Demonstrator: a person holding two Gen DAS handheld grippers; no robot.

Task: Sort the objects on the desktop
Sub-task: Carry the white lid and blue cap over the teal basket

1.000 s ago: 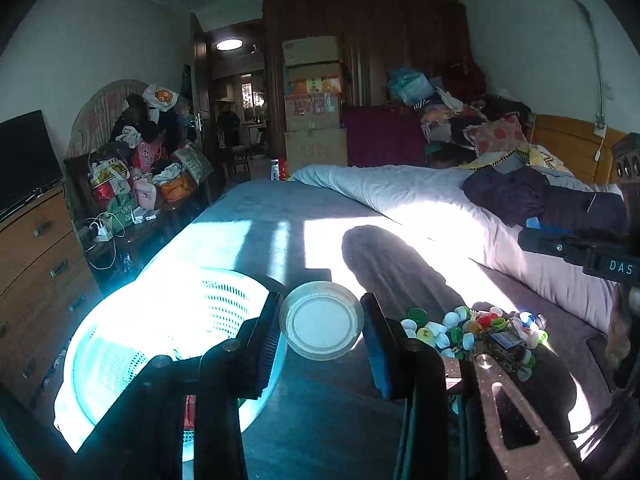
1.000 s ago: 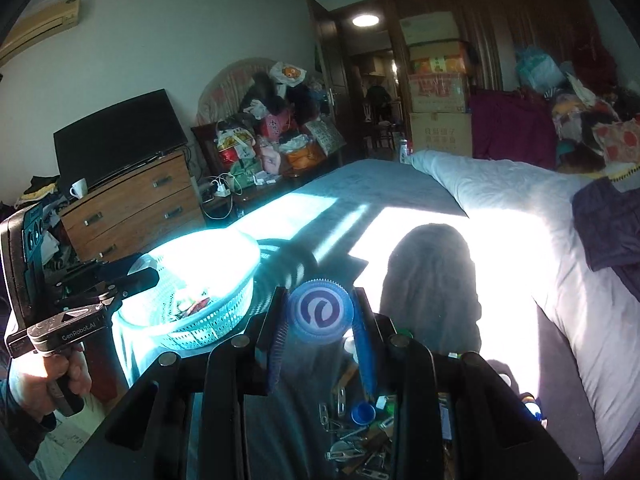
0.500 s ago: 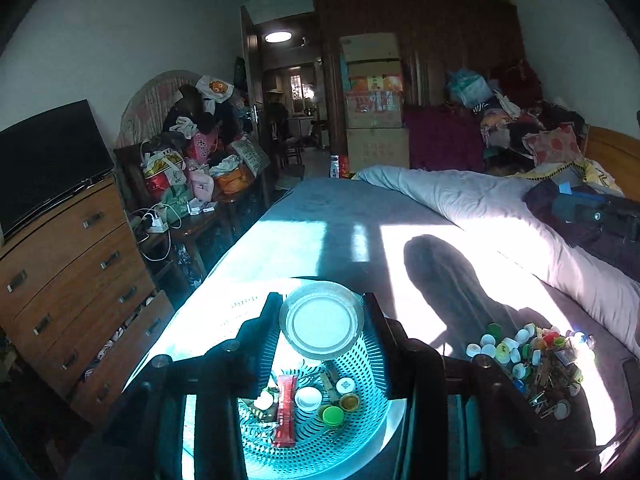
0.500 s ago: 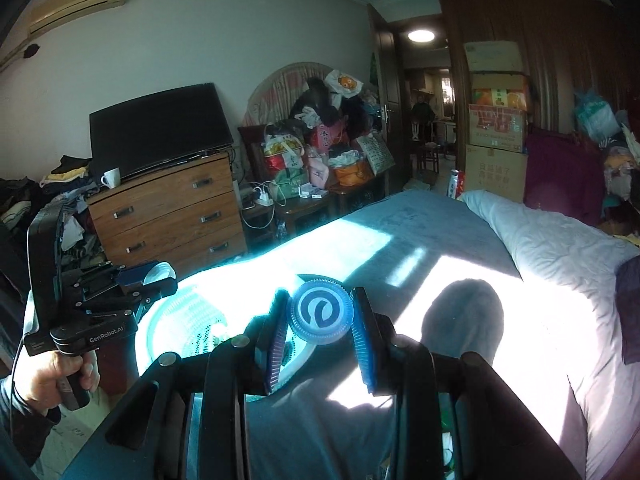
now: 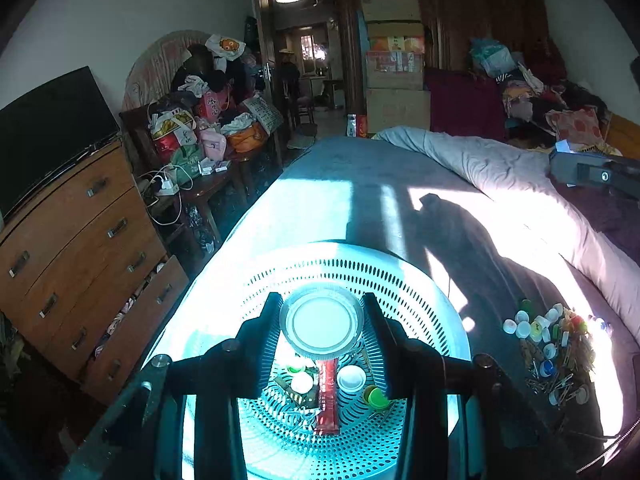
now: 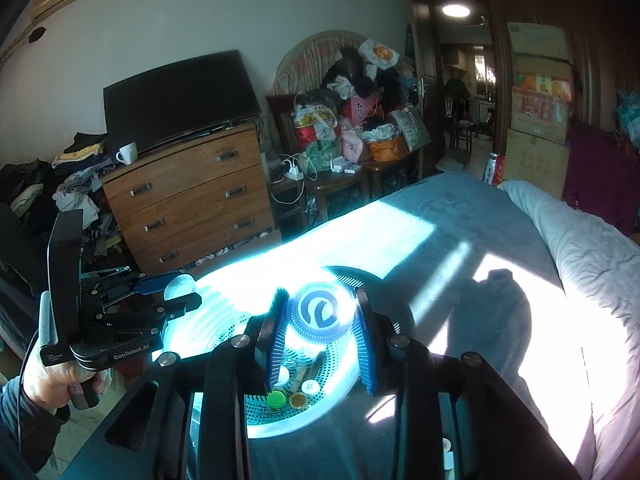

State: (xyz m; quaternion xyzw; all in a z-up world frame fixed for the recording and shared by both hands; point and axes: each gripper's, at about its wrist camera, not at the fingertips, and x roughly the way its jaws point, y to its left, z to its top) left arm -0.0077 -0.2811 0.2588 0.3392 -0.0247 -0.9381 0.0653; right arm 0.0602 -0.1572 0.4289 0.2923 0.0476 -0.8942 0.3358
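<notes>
Over the pale perforated basket [image 5: 420, 292] on the bed, both grippers are held side by side. The left gripper [image 5: 321, 328] is clamped on a white round lid [image 5: 321, 325], which hangs above the basket's middle. The right gripper [image 6: 320, 320] pinches a blue ribbed cap [image 6: 319, 315] above the basket [image 6: 224, 320], nearer its bed-side rim.

Down inside the basket lie a red sachet [image 5: 327, 396], a few white caps [image 5: 351, 378] and a green cap [image 5: 376, 397]; the held lid hides part of them.

Right of the basket, well apart on the dark bedspread [image 5: 460, 248], sits a heap of loose caps and clips [image 5: 552, 344] in strong sun. Left of the basket, past the bed's edge, stands a wooden dresser [image 5: 76, 248] carrying a television [image 5: 48, 128].
</notes>
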